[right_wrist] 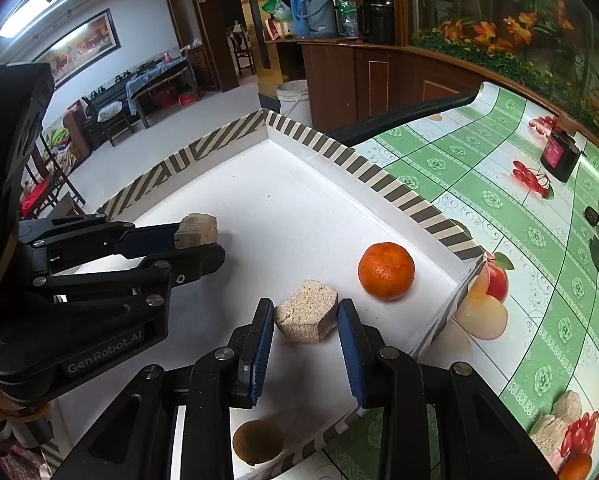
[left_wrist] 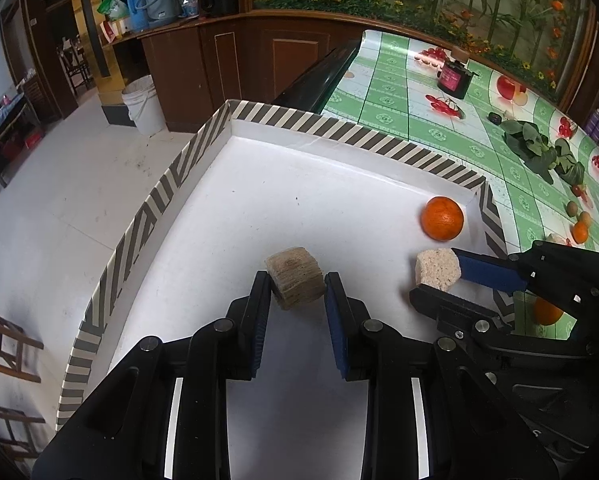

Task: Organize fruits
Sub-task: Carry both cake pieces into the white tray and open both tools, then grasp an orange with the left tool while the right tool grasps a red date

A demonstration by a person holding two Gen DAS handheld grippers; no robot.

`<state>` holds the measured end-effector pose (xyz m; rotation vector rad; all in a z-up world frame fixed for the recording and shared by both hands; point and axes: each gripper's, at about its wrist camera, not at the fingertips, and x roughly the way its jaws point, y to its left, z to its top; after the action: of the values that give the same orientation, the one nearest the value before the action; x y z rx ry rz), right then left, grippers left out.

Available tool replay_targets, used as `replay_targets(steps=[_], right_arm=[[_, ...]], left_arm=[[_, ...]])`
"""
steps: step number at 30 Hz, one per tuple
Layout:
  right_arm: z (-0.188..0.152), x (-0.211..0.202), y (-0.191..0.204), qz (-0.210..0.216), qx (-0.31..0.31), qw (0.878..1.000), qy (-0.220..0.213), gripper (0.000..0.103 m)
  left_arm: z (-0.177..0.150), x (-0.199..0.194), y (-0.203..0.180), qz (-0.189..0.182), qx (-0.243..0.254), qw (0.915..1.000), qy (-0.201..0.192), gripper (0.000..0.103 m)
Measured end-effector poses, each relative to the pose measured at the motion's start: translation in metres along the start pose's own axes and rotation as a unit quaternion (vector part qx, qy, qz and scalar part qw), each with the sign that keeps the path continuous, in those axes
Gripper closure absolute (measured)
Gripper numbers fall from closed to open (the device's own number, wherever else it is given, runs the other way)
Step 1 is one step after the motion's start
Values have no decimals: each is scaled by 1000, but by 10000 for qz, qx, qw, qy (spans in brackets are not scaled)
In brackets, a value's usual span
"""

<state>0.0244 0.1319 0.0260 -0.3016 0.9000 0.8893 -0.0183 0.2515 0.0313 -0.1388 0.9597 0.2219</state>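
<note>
A white tray [left_wrist: 299,184] with a striped rim fills mid-frame in both views, on a green fruit-print tablecloth [left_wrist: 419,92]. At lower centre of the left view, the left gripper [left_wrist: 297,294] clamps a brown block [left_wrist: 295,276]; the right gripper [right_wrist: 305,322], jaws parted, brackets a pale crumbly block [right_wrist: 307,314] resting on the tray. An orange [right_wrist: 386,271] lies just right of it; a kiwi [right_wrist: 258,441] sits at bottom centre.
</note>
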Motion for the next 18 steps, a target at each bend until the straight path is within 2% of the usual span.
replay_targets(steps=[3,5,7,10,18], right_arm=[[1,2,3,-88,-60,9999,10,68],[0,1,4,-84,-83,9999,-32,63],[-1,-3,5,-65,-70,9999,-84,62],[-2,-12,3,-16,-4,9999,-163,62],[-21,-51,-1,-146,137,9991,-382,62]], left_arm=[[-1,1,1,34,-29,10000,39,71],[-1,0,4,37,-95,9999,52,54],[-2,-2,8,-26,-189,9998,26,45],[-2,-10,11,-43,-272,9996,-53,45],[-15,-38,-7,-38,-21,9994,-350,45]])
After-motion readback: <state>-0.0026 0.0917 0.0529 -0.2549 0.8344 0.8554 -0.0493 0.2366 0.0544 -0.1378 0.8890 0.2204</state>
